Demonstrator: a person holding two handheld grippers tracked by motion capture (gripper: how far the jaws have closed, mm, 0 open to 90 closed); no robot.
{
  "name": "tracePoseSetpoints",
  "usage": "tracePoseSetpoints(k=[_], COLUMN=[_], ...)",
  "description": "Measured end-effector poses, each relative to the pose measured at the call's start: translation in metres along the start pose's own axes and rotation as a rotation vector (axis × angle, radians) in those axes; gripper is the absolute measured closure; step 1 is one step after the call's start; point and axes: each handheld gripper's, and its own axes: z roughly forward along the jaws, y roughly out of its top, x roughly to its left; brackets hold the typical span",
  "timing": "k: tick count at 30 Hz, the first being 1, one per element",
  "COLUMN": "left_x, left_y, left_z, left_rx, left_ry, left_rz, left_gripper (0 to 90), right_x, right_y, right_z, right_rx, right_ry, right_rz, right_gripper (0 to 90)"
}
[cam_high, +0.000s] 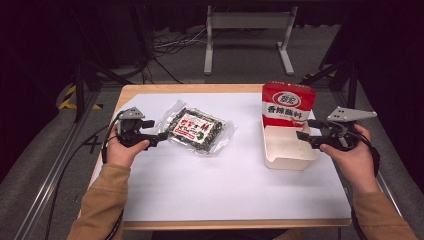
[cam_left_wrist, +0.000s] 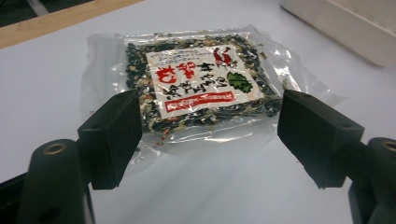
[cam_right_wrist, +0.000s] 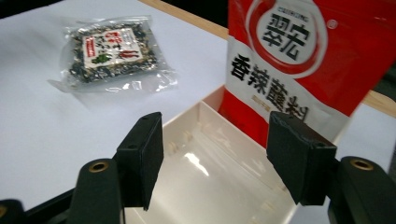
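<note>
**Both tongs wide apart, nothing held**

Sleeves of tan cloth come in at the bottom of the high view, and at the ends of them my two hands each carry a pair of tongs. My left tongs (cam_high: 161, 136) sit at centre left of that frame, jaws wide apart and gripping nothing, their tips just at the near corner of the clear seaweed packet (cam_high: 198, 130). In the left gripper view the same packet (cam_left_wrist: 198, 81) lies flat on the white sheet (cam_left_wrist: 42, 88) in the upper middle of the frame, beyond and between my two black jaws; whether a jaw brushes its clear edge I cannot tell.

My right tongs (cam_high: 302, 131) are at centre right of the high view, also standing wide with nothing pinched between them. They hang at the right edge of the white tray (cam_high: 287, 157), close to the foot of the red pouch (cam_high: 288, 103). In the right gripper view the tray (cam_right_wrist: 219, 163) opens out in the lower middle between my jaws, and the red pouch (cam_right_wrist: 299, 60) stands upright at its far end, in the upper right of the frame, leaning a little against the tray's end. The seaweed packet (cam_right_wrist: 112, 51) lies at upper left there, well apart from the tray.

Everything rests on the white sheet covering the wooden table (cam_high: 200, 88).
</note>
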Motion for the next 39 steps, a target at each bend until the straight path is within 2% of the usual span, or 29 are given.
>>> tracePoseSetpoints(k=[2,5,6,10,13,20,24,25,30,36,39], left_x=[0.001,0.005,0.006,0.010,0.012,0.022,0.030,0.032,0.042,0.051,0.057], left_y=[-0.001,-0.002,-0.003,-0.004,-0.005,-0.007,-0.010,-0.011,-0.016,-0.020,-0.023], left_z=[0.000,0.001,0.001,0.003,0.004,0.010,0.016,0.017,0.026,0.033,0.037], left_rx=[-0.005,-0.008,-0.008,-0.008,-0.015,-0.025,-0.014,-0.010,-0.006,-0.009,0.001], left_ry=[0.004,0.021,0.019,0.026,0.048,0.111,0.132,0.133,0.157,0.153,0.145], left_rz=[-0.024,-0.025,-0.040,-0.067,-0.069,-0.134,-0.144,-0.148,-0.152,-0.172,-0.200], left_gripper=[24.5,25.2,25.2,23.7,22.8,23.8,25.5,27.4,33.8,36.9,38.1], right_x=[0.006,0.015,0.019,0.033,0.041,0.059,0.066,0.072,0.081,0.087,0.090], right_y=[0.000,-0.002,-0.002,-0.004,-0.004,-0.001,-0.001,-0.001,-0.003,-0.005,-0.007], right_z=[0.000,0.000,0.000,0.004,0.007,0.011,0.013,0.015,0.019,0.022,0.024], right_rx=[-0.018,-0.055,-0.064,-0.069,-0.074,-0.068,-0.064,-0.052,-0.035,-0.039,-0.039], right_ry=[0.016,0.047,0.056,0.083,0.093,0.129,0.154,0.174,0.200,0.238,0.257], right_rz=[-0.001,-0.003,-0.006,-0.026,-0.049,-0.096,-0.112,-0.127,-0.160,-0.158,-0.154], right_gripper=[36.9,36.8,36.7,36.7,36.6,36.6,40.8,48.6,55.5,57.7,56.5])
